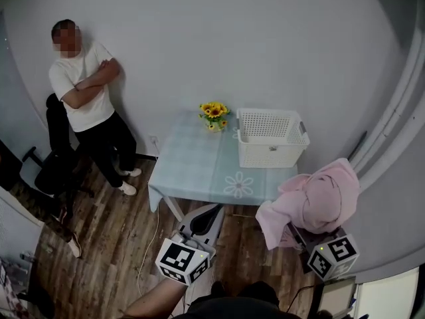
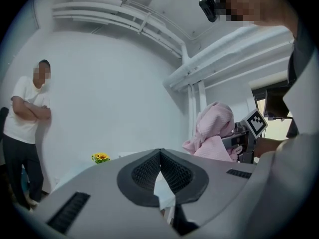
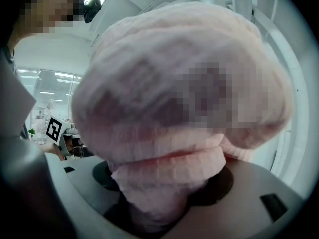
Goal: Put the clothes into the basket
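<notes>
Two grippers are in view. The right gripper [image 1: 302, 235] is clamped on a bunched pink garment [image 1: 320, 198], which bulges above its jaws and drapes over them. The white basket [image 1: 269, 138] stands on the tabletop [image 1: 196, 168], ahead and to the left of this gripper, apart from the garment. The left gripper [image 2: 159, 153] has its jaws together with nothing between them, pointing toward the tabletop.
</notes>
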### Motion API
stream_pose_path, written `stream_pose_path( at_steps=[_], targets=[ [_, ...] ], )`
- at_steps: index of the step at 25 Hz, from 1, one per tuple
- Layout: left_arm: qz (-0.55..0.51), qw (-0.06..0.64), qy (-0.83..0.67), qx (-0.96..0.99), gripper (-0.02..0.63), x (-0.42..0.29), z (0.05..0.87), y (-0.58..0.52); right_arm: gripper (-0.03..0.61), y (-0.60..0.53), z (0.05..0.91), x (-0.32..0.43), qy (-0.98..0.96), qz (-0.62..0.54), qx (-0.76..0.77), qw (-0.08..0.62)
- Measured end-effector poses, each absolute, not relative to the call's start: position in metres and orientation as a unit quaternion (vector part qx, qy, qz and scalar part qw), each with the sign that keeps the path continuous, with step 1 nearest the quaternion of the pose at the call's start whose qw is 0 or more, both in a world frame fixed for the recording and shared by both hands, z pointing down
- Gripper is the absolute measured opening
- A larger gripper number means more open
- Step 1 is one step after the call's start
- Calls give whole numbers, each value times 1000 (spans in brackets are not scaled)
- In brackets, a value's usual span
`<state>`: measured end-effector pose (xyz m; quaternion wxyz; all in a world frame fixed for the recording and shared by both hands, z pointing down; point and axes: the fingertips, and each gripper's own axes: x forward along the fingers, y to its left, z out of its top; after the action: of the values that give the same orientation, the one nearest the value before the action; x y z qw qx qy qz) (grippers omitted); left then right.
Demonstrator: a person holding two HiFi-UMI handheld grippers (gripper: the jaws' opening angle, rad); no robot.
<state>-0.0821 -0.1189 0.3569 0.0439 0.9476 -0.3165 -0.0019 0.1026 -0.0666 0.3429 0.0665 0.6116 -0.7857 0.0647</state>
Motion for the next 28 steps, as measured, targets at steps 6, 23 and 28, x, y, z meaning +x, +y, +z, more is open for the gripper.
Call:
stream_pose_path(
  at_steps=[6,23,28],
  targets=[
    [-4,45,-309,950,9,-50,357,-161,339,-108,339,129,-789,58,608,71],
    [-4,32,-350,936,9,76,319,-280,339,-245,299,263,-816,12,570,92],
    [19,34,-369,929,9,91,333,-341,339,-324,311,276,-835,40,540,97]
  ],
)
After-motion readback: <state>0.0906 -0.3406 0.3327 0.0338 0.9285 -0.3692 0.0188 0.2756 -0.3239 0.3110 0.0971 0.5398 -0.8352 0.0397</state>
